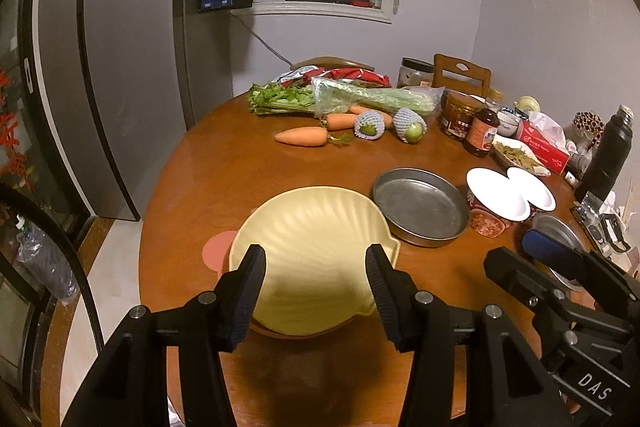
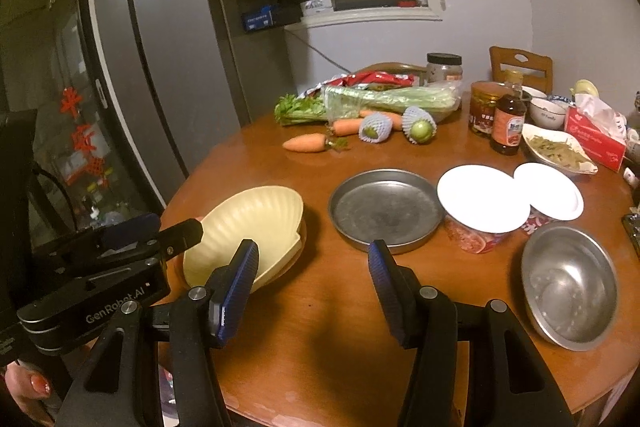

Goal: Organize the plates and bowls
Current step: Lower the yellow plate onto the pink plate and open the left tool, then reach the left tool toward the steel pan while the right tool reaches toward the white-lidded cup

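pale yellow ribbed shell plate (image 1: 316, 247); orange carrots (image 1: 302, 136)

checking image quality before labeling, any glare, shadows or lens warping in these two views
Left wrist view: strong fisheye bending of the fridge, ceiling-lamp glare on its door, the left tongs shadowing the shell plate. Right wrist view: same warping and dark corners, bright reflections inside the steel bowl.

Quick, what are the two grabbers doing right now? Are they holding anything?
Left gripper: open, holding nothing, its fingers either side of the yellow shell plate.
Right gripper: open, holding nothing, over the bare table.
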### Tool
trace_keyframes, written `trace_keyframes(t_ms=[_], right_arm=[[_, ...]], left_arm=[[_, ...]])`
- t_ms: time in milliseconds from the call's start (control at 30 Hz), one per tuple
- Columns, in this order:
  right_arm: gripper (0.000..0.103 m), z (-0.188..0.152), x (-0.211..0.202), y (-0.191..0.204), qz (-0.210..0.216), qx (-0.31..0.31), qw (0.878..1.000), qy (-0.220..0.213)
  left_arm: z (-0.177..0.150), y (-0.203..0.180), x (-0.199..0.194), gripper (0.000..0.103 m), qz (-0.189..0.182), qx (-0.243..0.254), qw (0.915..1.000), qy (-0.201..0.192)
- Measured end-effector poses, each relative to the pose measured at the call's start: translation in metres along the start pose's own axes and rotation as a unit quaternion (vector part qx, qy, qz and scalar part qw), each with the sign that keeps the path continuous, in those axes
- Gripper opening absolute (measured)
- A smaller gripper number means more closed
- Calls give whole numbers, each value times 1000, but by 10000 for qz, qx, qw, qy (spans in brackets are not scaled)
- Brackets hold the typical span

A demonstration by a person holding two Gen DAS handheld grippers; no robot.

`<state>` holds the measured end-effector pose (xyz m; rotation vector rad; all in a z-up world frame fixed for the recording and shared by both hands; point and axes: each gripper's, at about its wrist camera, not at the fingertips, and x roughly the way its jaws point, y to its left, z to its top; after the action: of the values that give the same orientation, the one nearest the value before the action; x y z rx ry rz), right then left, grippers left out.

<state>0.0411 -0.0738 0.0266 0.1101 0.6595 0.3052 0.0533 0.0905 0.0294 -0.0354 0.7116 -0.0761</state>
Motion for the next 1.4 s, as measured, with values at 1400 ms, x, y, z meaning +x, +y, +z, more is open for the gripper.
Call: trace_keyframes(t_ms=[1400], right_arm=[[59,-15,45,-96,-112,1217,9911,526]], left_arm=[[54,-73,72,52,-252,878,9938,633]])
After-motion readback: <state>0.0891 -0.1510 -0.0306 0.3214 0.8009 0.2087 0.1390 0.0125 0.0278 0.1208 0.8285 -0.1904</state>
